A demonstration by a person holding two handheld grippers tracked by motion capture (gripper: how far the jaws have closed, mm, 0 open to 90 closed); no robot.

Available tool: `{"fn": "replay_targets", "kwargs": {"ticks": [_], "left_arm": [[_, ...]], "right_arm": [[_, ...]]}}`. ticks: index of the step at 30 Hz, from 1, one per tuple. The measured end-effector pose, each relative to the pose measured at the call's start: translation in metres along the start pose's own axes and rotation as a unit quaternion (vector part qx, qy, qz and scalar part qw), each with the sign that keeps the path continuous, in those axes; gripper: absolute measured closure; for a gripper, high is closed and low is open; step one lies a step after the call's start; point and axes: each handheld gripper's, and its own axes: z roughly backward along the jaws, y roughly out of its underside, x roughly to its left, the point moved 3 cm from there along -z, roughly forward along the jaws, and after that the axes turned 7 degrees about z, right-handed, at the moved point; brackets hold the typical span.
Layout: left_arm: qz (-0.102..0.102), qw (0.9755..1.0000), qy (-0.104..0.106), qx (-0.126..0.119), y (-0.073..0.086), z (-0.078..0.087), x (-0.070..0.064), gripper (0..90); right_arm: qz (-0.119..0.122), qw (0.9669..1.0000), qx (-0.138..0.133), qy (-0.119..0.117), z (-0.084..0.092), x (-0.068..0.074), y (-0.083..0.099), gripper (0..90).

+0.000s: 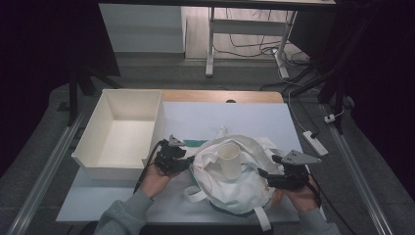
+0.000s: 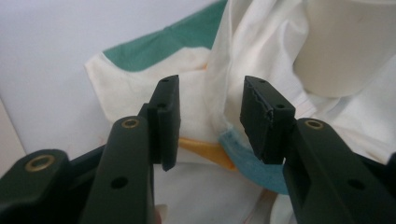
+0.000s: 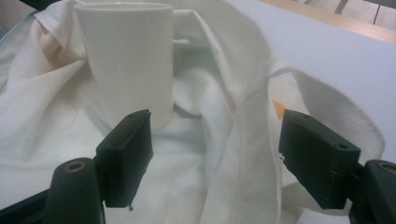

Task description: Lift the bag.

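A: What sits at the far left?

B: A white box (image 1: 120,134), on the left part of the table (image 1: 254,115). Just right of it a hand holds the left gripper (image 1: 183,161) at the left edge of the white cloth bag (image 1: 244,188).

A: Is it clamped on the bag?

B: Not from what I see. In the left gripper view its jaws stand apart with a fold of the bag (image 2: 219,88) between them, and the pads do not press on it.

A: And the middle?

B: A white cup (image 1: 230,159) stands upright on the bag.

A: The right side?

B: The right gripper (image 1: 266,175) rests at the bag's right edge, jaws wide, straddling a fold of cloth (image 3: 243,154) without pinching it.
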Motion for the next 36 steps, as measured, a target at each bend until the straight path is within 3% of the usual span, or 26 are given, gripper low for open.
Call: {"fn": "replay_targets", "kwargs": {"ticks": [6,9,12,16,20,21,22,24,31,36], "left_arm": [[0.008,0.9995,0.027,0.017,0.003,-0.005,0.002,63.3],[-0.002,0.9990,0.036,0.026,0.004,-0.007,0.000,73.4],[-0.014,0.9990,0.031,0.031,0.005,-0.007,-0.001,78.3],[-0.019,0.9988,0.033,0.030,0.006,-0.007,-0.002,80.6],[-0.021,0.9987,0.037,0.029,0.005,-0.005,-0.002,82.2],[-0.023,0.9986,0.039,0.029,0.005,-0.005,-0.002,82.3],[-0.025,0.9985,0.040,0.028,0.005,-0.004,-0.003,82.4],[-0.028,0.9984,0.043,0.025,0.005,-0.001,-0.005,82.6],[-0.028,0.9974,0.066,-0.005,-0.002,0.020,-0.010,83.0],[-0.027,0.9959,0.079,-0.035,-0.010,0.042,-0.008,83.0]], "right_arm": [[-0.008,0.9998,0.019,0.003,0.002,0.001,0.002,28.6],[-0.022,0.9987,0.040,0.021,0.005,0.000,0.007,30.8],[-0.034,0.9965,0.065,0.039,0.009,-0.001,0.014,34.3],[-0.046,0.9931,0.092,0.056,0.011,-0.004,0.025,46.0],[-0.071,0.9908,0.112,0.026,0.006,-0.007,0.034,68.5],[-0.069,0.9907,0.114,0.030,0.007,-0.007,0.034,76.0],[-0.069,0.9910,0.111,0.030,0.008,-0.007,0.033,82.4],[-0.070,0.9923,0.099,0.026,0.011,-0.007,0.029,85.9],[-0.045,0.9970,0.049,0.039,0.026,-0.005,0.014,87.7],[-0.043,0.9974,0.004,0.058,0.041,-0.008,0.004,88.2]]}}
